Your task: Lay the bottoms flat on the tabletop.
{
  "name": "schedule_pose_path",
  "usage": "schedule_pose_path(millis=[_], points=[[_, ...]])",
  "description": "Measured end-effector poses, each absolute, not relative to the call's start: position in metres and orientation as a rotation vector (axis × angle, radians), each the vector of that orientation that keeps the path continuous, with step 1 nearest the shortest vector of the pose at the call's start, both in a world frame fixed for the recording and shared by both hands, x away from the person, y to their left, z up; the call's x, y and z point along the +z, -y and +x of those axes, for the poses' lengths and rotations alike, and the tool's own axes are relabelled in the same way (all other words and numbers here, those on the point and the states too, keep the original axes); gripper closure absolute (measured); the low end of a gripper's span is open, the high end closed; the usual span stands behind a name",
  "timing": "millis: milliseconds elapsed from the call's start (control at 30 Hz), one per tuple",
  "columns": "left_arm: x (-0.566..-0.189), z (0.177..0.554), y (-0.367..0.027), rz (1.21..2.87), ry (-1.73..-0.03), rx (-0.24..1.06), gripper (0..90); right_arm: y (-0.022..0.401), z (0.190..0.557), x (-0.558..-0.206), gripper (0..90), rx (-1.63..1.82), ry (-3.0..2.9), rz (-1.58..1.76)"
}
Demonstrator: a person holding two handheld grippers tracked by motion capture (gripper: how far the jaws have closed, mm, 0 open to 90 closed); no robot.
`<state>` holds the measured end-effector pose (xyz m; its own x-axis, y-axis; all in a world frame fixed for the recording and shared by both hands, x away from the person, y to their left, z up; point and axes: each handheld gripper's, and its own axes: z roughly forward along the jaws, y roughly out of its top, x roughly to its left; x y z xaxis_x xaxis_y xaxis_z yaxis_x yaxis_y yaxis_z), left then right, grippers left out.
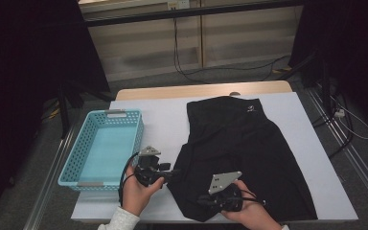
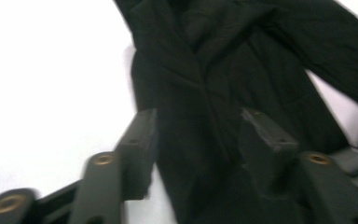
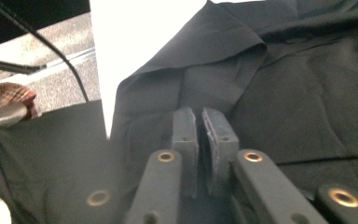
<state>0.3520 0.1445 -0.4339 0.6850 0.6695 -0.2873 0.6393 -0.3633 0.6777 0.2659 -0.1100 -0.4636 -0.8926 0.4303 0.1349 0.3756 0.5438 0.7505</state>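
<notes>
A black garment (image 1: 239, 139) lies spread on the white table cover (image 1: 158, 120), with a small white logo (image 1: 251, 108) near its far end. My left gripper (image 1: 175, 171) is at the garment's near left edge. In the left gripper view the gripper (image 2: 198, 130) stands open, its jaws astride a fold of the black cloth (image 2: 223, 70) without pressing it. My right gripper (image 1: 202, 199) rests low over the garment's near hem. In the right gripper view the gripper (image 3: 199, 114) has its pads almost together just above the cloth (image 3: 298, 93). I cannot tell whether any fabric is pinched.
A light blue perforated basket (image 1: 72, 163) stands empty at the table's left, close to my left hand. The wooden table edge (image 1: 201, 90) runs along the far side. Cables trail on the floor (image 1: 182, 67) beyond it, and dark stands flank both sides.
</notes>
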Motion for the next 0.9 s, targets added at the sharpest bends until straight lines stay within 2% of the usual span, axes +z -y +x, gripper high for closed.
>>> schedule_pose_path(millis=[133,467,700,800,900], points=[[-0.437,0.356,-0.144,2.081,-1.021,0.082,36.8,0.124,0.271,-0.457,74.7,1.325,-2.636,0.765],[-0.445,0.361,-0.141,2.100,-1.041,0.118,32.7,0.126,0.296,-0.467,62.3,1.193,-2.502,0.888],[-0.443,0.361,-0.142,2.093,-1.041,0.137,27.7,0.118,0.283,-0.465,59.1,1.181,-2.570,0.782],[-0.443,0.361,-0.142,2.093,-1.046,0.143,26.5,0.118,0.283,-0.466,61.6,1.175,-2.563,0.786],[-0.443,0.361,-0.141,2.086,-1.055,0.150,24.8,0.119,0.283,-0.466,74.2,1.184,-2.562,0.788]])
